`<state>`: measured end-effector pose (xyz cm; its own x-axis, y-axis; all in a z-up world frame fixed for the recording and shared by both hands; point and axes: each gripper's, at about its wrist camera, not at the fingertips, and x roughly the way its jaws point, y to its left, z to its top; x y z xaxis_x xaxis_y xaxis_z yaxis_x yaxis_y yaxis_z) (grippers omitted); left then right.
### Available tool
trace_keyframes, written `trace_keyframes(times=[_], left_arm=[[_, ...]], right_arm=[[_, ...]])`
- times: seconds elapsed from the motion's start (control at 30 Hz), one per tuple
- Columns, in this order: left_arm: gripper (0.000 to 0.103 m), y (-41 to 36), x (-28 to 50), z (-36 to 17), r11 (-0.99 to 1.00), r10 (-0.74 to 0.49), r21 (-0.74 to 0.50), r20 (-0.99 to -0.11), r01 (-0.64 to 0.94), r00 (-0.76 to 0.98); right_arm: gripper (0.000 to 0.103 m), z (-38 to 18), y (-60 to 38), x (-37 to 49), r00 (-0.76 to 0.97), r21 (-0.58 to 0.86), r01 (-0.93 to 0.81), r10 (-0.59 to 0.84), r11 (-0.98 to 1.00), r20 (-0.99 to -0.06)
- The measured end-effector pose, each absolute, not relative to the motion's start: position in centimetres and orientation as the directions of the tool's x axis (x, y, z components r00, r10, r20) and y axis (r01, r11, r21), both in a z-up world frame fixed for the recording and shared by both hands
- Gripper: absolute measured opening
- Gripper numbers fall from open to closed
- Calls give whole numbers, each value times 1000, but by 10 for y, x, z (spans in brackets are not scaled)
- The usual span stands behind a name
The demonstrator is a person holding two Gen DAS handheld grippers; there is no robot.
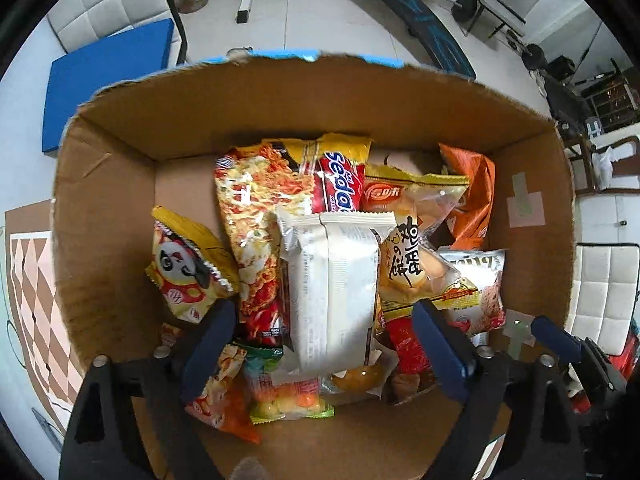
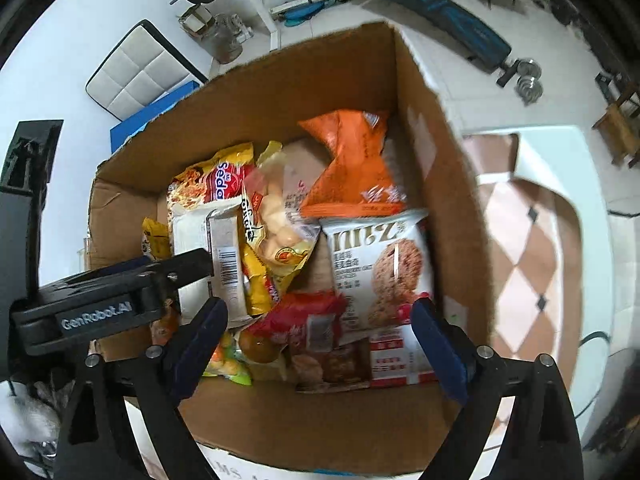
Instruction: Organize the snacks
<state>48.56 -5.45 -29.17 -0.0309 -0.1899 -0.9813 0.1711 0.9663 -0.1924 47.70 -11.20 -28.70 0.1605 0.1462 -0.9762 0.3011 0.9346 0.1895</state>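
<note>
A cardboard box (image 1: 120,208) holds several snack packets. In the left wrist view my left gripper (image 1: 324,344) is open above a white packet (image 1: 332,288) that lies back side up on the pile, between its blue fingers (image 1: 208,348). A red and yellow noodle packet (image 1: 260,216), a panda packet (image 1: 188,268) and an orange bag (image 1: 472,196) lie around it. In the right wrist view my right gripper (image 2: 320,344) is open over a white cookie packet (image 2: 380,272) and a red packet (image 2: 304,328). The left gripper body (image 2: 96,312) shows at the left.
The box (image 2: 448,200) stands on a patterned table (image 2: 528,248). White padded chairs (image 1: 116,4), a blue pad (image 1: 108,76) and exercise gear (image 1: 416,16) stand on the tiled floor beyond. The right gripper's finger (image 1: 556,336) shows at the box's right wall.
</note>
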Motion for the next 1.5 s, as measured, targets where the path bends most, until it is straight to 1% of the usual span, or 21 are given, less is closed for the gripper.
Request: trace_keyframes(times=[0.17, 0.23, 0.3, 0.43, 0.7, 1.07, 1.3, 1.5], left_arm=[[94, -40, 481, -274, 967, -215, -211, -977, 141, 11], [99, -33, 475, -268, 966, -221, -216, -975, 141, 27], [100, -29, 466, -261, 964, -230, -223, -972, 143, 37], [100, -34, 450, -248, 967, -213, -201, -975, 160, 63], [100, -27, 393, -202, 975, -189, -162, -966, 155, 179], [100, -2, 298, -117, 984, -160, -117, -908, 131, 386], [100, 7, 238, -77, 987, -145, -92, -873, 135, 465], [100, 12, 196, -51, 987, -141, -80, -855, 142, 499]], right_arm=[[95, -274, -116, 470, 156, 124, 292, 81, 948, -984], [95, -269, -117, 464, 162, 106, 293, 60, 950, -985], [97, -263, -118, 459, 176, 96, 285, 46, 954, -983], [97, -249, -117, 445, 189, 77, 276, 24, 958, -982], [98, -210, -107, 398, 246, 51, 241, -11, 969, -969], [98, -140, -78, 307, 362, 32, 170, -32, 985, -931], [98, -94, -64, 252, 435, 46, 152, -25, 987, -900], [98, -55, -53, 206, 489, 48, 146, -30, 988, -872]])
